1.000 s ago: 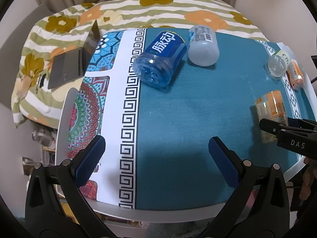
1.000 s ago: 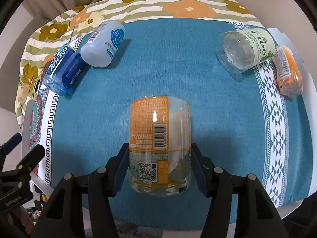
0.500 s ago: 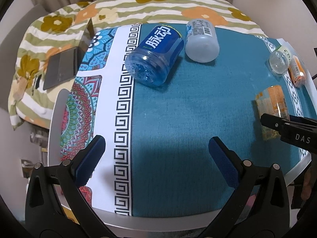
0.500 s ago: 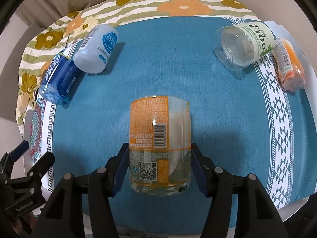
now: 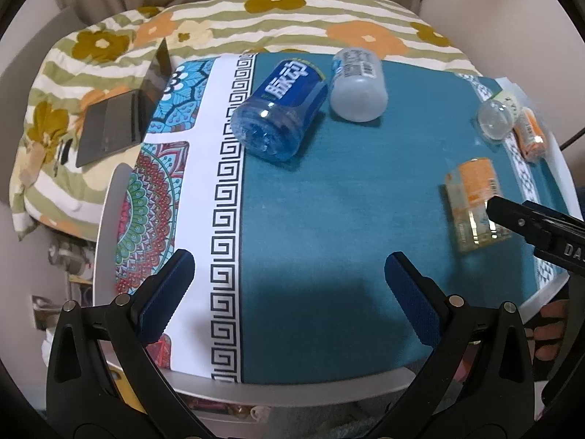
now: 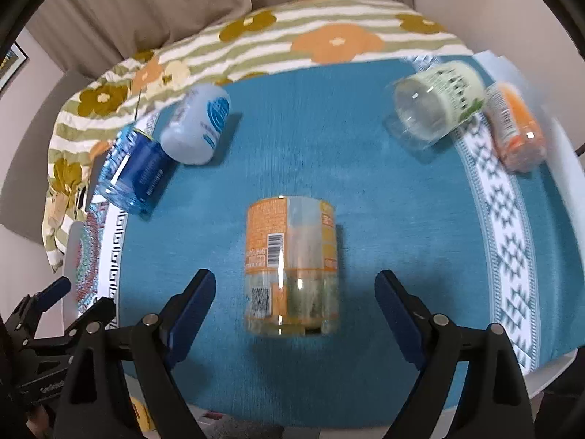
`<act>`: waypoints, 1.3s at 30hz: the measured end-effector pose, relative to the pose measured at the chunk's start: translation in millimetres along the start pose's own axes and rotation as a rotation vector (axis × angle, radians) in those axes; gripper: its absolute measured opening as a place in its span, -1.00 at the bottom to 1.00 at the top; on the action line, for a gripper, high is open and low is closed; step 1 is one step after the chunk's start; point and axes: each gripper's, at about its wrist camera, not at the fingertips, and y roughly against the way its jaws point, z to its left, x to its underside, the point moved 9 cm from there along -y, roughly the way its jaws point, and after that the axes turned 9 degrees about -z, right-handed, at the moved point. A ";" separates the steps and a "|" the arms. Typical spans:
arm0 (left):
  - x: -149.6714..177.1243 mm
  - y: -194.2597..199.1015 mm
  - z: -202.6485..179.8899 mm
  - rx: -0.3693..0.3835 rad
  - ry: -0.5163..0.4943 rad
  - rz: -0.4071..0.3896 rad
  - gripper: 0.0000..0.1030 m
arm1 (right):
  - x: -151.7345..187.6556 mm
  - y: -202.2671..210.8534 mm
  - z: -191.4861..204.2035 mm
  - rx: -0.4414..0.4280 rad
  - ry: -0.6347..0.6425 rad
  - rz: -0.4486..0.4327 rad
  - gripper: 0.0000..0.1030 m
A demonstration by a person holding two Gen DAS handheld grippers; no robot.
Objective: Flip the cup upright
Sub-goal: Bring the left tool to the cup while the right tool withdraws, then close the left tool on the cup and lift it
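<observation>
Between your right gripper's [image 6: 294, 294] now wide-spread fingers, the clear orange-labelled plastic cup [image 6: 290, 267] stands released on the teal tablecloth [image 6: 329, 168]; your left gripper [image 5: 285, 292] gapes empty

Both the left hand-held gripper [image 5: 289, 285] and right hand-held gripper [image 6: 294, 305] gape wide, gripping nothing.

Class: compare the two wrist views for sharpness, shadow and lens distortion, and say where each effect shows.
Left wrist view: sharp, with a dark shadow on the teal cloth between the left gripper fingers.
Right wrist view: motion-blurred, smearing the orange-labelled cup and the cloth's patterned border.
Both: fisheye curvature, dark corners.
</observation>
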 end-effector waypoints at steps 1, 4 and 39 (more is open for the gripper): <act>-2.2 3.2 -2.8 0.010 -0.004 0.002 1.00 | -1.7 7.8 -2.0 0.003 0.003 -0.007 0.68; -12.6 13.7 -15.2 0.040 -0.031 0.012 1.00 | -6.9 29.4 -9.8 0.023 0.015 -0.023 0.68; -23.0 -86.2 -168.5 -0.003 0.122 0.414 0.74 | -58.4 66.7 -128.2 -0.124 0.305 -0.176 0.69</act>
